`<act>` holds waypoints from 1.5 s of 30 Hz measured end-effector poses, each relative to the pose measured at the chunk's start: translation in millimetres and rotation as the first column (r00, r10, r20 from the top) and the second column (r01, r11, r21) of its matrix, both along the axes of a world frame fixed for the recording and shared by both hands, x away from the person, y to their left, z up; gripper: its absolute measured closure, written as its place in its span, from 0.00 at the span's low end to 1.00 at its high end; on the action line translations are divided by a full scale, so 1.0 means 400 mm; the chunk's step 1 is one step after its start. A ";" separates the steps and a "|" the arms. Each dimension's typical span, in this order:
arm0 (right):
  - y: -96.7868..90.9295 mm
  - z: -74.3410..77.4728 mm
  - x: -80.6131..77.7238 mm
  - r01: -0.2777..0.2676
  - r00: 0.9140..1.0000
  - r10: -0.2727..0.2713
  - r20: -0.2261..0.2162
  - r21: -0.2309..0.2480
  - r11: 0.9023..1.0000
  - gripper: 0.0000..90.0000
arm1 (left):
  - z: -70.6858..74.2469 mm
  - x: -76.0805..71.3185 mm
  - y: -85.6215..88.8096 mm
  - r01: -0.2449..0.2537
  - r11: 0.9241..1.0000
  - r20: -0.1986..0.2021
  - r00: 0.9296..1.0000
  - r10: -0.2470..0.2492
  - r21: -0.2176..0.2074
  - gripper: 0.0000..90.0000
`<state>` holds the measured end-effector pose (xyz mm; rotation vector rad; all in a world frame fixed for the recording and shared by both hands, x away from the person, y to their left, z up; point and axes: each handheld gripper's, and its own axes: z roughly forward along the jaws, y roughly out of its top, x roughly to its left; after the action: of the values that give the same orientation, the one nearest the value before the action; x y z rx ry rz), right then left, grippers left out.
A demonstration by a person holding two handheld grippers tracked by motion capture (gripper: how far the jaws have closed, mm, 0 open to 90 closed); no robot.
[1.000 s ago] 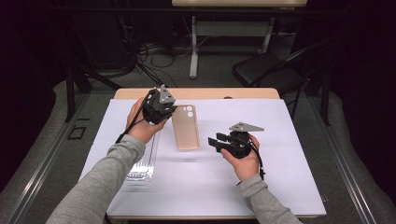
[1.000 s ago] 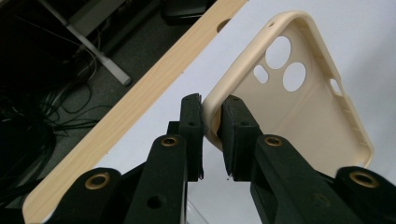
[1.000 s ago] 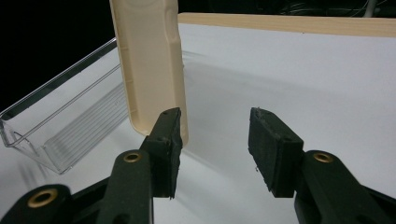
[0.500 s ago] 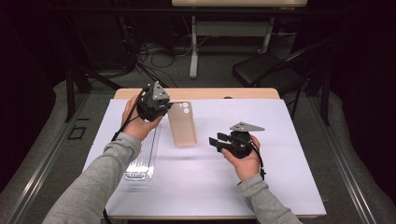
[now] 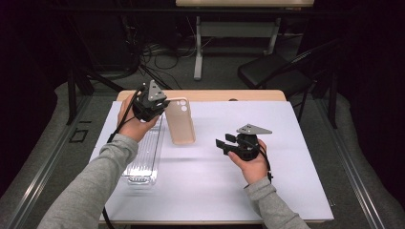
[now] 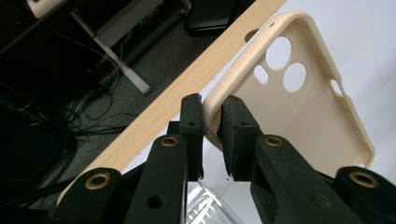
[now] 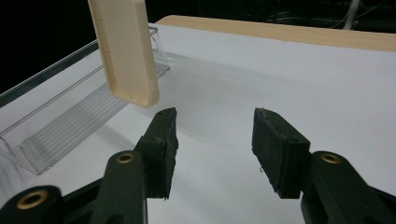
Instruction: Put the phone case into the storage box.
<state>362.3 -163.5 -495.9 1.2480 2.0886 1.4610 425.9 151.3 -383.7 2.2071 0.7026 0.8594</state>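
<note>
Left tool lifted 1 phone case, pinching rim; right tool just widened, empty; 1 clear tray.

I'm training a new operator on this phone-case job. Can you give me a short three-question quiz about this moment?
1. True or false: the left gripper is shut on the rim of the beige phone case.
2. Where is the phone case? A) lying flat on the white mat B) lifted off the mat C) inside the clear tray
3. What is between the fingers of the right gripper?

Key
1. True: its fingers pinch the case's edge near a corner.
2. B: the right gripper view shows its lower end hanging clear above the white mat, beside the clear tray.
3. Nothing; they stand apart over the mat, having just been opening.
</note>
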 end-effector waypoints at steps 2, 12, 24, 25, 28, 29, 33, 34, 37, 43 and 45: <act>-0.004 0.000 0.001 0.003 1.000 -0.003 -0.003 -0.005 1.000 0.54 | 0.006 -0.001 0.006 0.000 1.000 0.012 1.000 0.000 0.004 0.89; -0.015 0.014 -0.009 -0.010 0.998 0.016 0.058 -0.095 0.995 0.47 | 0.037 -0.001 0.030 -0.002 0.999 0.059 0.998 0.000 0.038 0.89; -0.048 0.018 -0.030 0.029 0.999 -0.024 0.048 -0.115 0.993 0.39 | 0.055 0.004 0.053 -0.003 0.999 0.085 0.996 -0.002 0.055 0.89; -0.051 0.017 -0.033 0.039 0.998 -0.034 0.048 -0.111 0.993 0.37 | 0.056 0.006 0.056 -0.003 0.998 0.090 0.996 -0.003 0.060 0.89; -0.066 0.017 -0.036 0.051 0.998 -0.047 0.043 -0.109 0.993 0.33 | 0.057 0.008 0.064 -0.007 0.998 0.098 0.995 0.001 0.054 0.89; -0.071 0.015 -0.036 0.060 0.998 -0.056 0.042 -0.105 0.993 0.32 | 0.058 0.009 0.067 -0.008 0.998 0.102 0.995 0.003 0.055 0.89; -0.087 0.011 -0.040 0.085 0.996 -0.080 0.043 -0.114 0.990 0.28 | 0.061 0.011 0.082 -0.016 0.999 0.110 0.994 0.011 0.049 0.89; -0.091 0.010 -0.041 0.090 0.995 -0.086 0.043 -0.114 0.989 0.27 | 0.061 0.012 0.085 -0.019 0.999 0.111 0.994 0.013 0.049 0.89; -0.101 0.009 -0.044 0.100 0.994 -0.096 0.042 -0.114 0.988 0.24 | 0.060 0.015 0.095 -0.021 0.999 0.120 0.993 0.014 0.050 0.89; -0.113 0.008 -0.050 0.117 0.993 -0.113 0.041 -0.107 0.987 0.17 | 0.058 0.023 0.113 -0.031 0.998 0.135 0.991 0.023 0.051 0.89; -0.115 0.008 -0.052 0.126 0.992 -0.122 0.039 -0.103 0.987 0.17 | 0.057 0.026 0.118 -0.031 0.998 0.141 0.990 0.023 0.054 0.89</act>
<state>341.4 -209.6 -492.6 1.2802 2.0002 1.2926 436.4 198.5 -361.0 2.1656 0.6494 1.0482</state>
